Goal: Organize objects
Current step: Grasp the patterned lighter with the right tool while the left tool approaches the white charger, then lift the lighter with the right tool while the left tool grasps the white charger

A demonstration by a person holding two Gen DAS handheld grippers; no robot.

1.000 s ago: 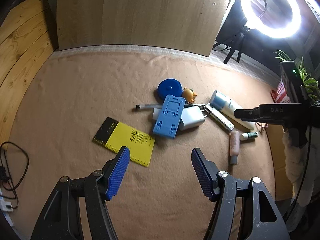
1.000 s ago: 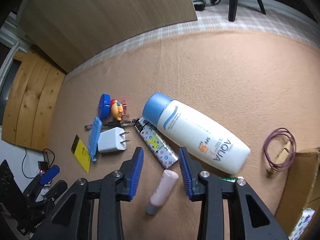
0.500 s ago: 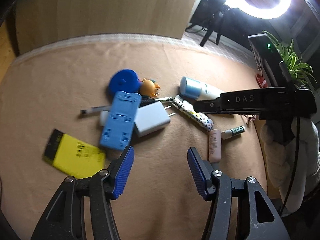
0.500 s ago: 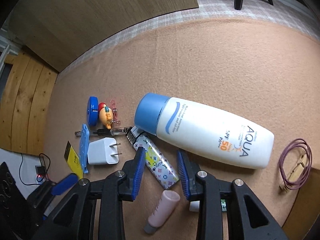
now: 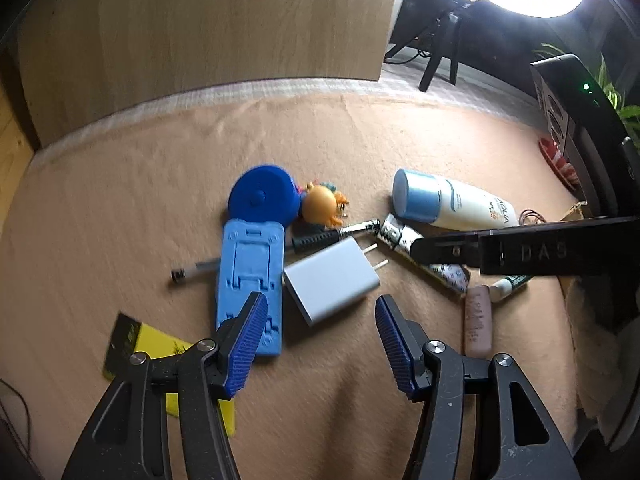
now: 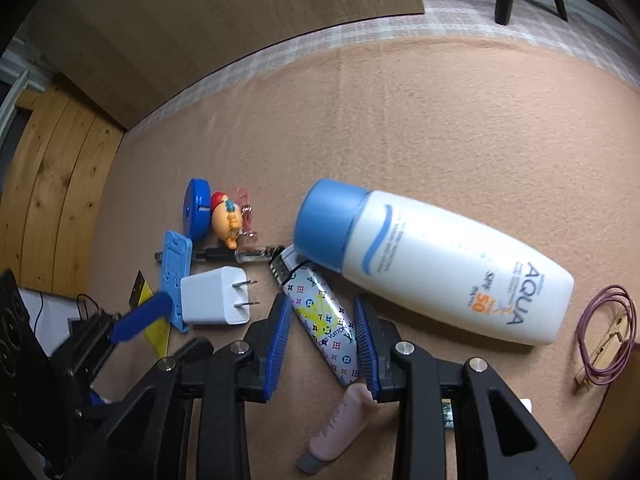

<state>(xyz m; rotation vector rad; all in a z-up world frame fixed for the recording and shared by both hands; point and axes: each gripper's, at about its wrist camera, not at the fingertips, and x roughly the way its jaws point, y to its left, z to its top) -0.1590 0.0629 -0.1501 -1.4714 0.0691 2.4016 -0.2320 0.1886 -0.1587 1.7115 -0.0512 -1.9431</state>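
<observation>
Only the right wrist view shows the patterned lighter (image 6: 323, 322) between the right gripper (image 6: 322, 342) fingers, seemingly untouched. Left of it, the white charger (image 5: 331, 280) lies just beyond the left gripper (image 5: 316, 346), jaws apart, empty.

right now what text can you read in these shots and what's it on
"AQUA" and "SPF 50": white sunscreen bottle.
"VUITTON": patterned lighter; the rest is hidden.
"DAS": right gripper's black body, seen from the left wrist view.
Yellow card, pink tube, small green-labelled tube: print too blurred.
</observation>
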